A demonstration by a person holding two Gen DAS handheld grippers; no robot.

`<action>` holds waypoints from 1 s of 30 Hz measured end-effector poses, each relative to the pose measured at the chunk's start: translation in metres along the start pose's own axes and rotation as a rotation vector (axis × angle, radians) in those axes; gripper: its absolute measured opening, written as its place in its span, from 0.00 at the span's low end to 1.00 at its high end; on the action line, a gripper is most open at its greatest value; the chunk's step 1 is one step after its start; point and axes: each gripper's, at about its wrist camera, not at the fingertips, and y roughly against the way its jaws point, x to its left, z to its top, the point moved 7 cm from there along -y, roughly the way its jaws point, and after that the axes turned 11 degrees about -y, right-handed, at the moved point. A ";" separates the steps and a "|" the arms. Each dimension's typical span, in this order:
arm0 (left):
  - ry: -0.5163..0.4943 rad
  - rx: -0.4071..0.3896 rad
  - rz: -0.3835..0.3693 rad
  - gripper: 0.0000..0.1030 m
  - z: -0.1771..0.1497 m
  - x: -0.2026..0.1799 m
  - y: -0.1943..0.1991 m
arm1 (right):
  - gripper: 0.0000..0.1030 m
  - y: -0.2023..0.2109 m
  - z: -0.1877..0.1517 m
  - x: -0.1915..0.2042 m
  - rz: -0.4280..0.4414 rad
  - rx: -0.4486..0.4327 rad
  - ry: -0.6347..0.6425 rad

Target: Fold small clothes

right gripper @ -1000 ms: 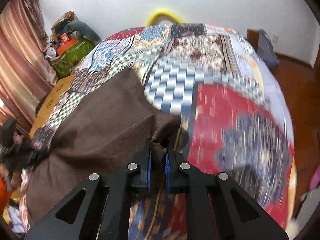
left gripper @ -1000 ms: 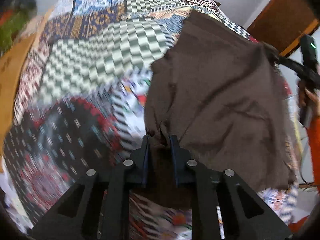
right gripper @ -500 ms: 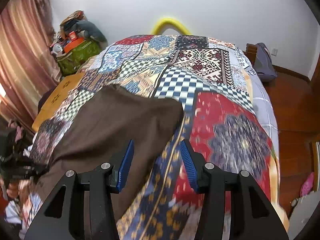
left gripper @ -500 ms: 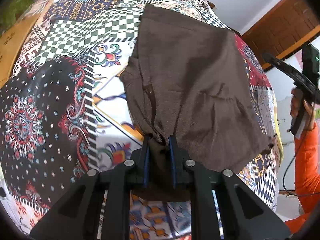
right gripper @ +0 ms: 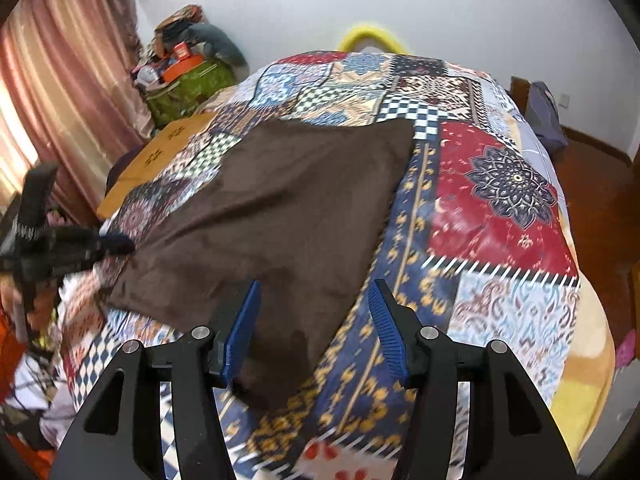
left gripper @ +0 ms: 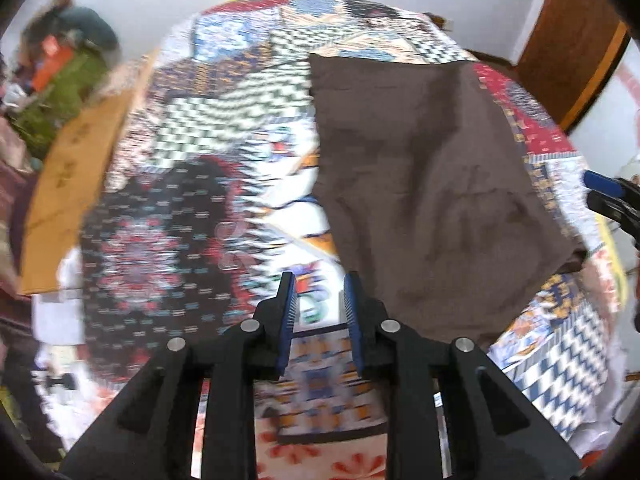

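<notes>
A brown cloth (left gripper: 420,184) lies spread flat on the patchwork bedspread (left gripper: 168,216). My left gripper (left gripper: 319,280) hovers just off the cloth's near left corner. Its jaws are opening and only bedspread shows between the blue pads (left gripper: 287,312). In the right wrist view the same brown cloth (right gripper: 280,220) reaches under my right gripper (right gripper: 314,292). Those jaws are opening wide, and the pads (right gripper: 240,328) stand clear above the cloth's near corner. Each gripper shows in the other's view: the right gripper (left gripper: 608,196) at the right edge, the left gripper (right gripper: 80,244) at the left edge.
The bedspread (right gripper: 500,208) covers the whole bed. A tan board (right gripper: 160,152) lies along its left side. A green bag (right gripper: 188,84) piled with things stands by the pink curtain (right gripper: 60,80). Wooden floor (right gripper: 600,184) and a dark bag (right gripper: 544,116) are on the right.
Both grippers have let go of the brown cloth, the right one first and then the left. Both have drawn back and up. The cloth now lies flat on the bed.
</notes>
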 end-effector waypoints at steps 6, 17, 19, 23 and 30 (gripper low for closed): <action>-0.002 -0.041 -0.004 0.57 -0.017 0.003 0.023 | 0.58 0.005 -0.024 0.026 0.036 -0.006 0.056; -0.112 -0.041 -0.043 0.66 -0.035 -0.050 0.024 | 0.58 -0.040 -0.055 0.028 0.045 0.102 0.051; -0.143 -0.039 -0.054 0.69 -0.035 -0.061 0.021 | 0.44 -0.043 -0.052 0.026 0.037 0.102 0.055; -0.192 -0.032 -0.053 0.78 -0.029 -0.074 0.008 | 0.15 -0.047 -0.050 0.027 0.023 0.115 0.092; -0.226 -0.060 -0.020 0.86 0.002 -0.065 -0.011 | 0.07 -0.042 -0.035 0.030 0.069 0.137 0.084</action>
